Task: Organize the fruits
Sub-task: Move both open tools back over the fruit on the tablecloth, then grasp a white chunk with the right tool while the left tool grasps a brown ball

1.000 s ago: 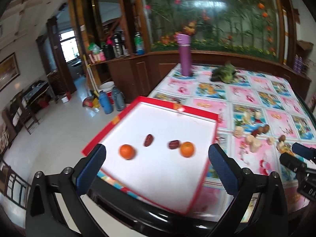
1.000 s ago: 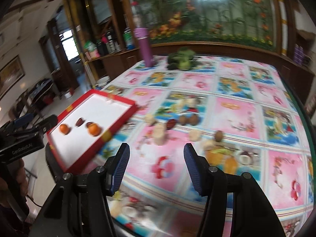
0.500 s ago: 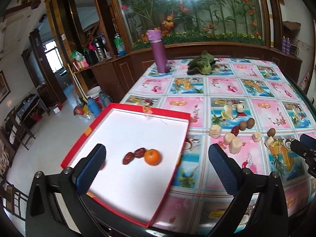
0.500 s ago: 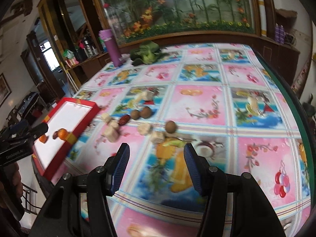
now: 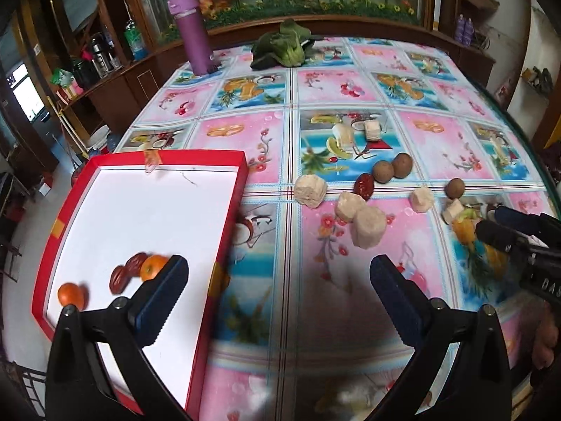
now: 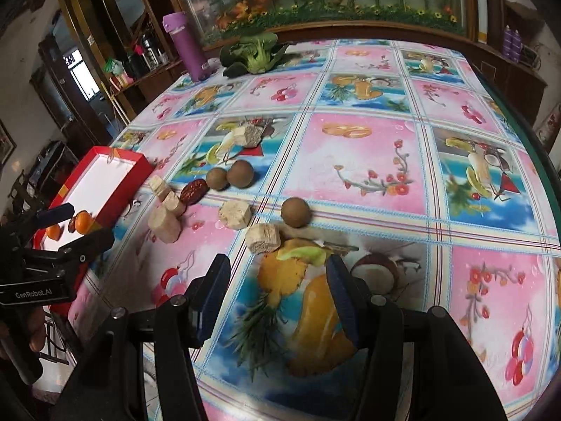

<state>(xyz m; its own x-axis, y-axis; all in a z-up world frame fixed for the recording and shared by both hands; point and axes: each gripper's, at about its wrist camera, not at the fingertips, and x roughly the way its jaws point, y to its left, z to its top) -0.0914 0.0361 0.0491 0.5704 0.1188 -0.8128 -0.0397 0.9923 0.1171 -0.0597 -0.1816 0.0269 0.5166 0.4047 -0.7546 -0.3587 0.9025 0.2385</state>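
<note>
My right hand-held gripper (image 6: 277, 291) hangs part-open and empty over the worktop (image 6: 368, 161). Just ahead of its tips lies a pale chunk (image 6: 263, 239), with a brown round fruit (image 6: 295, 212) just beyond. My left hand-held gripper (image 5: 277, 280) gapes wide, also empty. I should straddle one piece squarely, then carry it left to the red tray (image 6: 121, 184) holding the oranges (image 6: 82, 220).

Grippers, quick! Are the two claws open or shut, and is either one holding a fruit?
Left gripper: open, nothing held.
Right gripper: open, nothing held.
</note>
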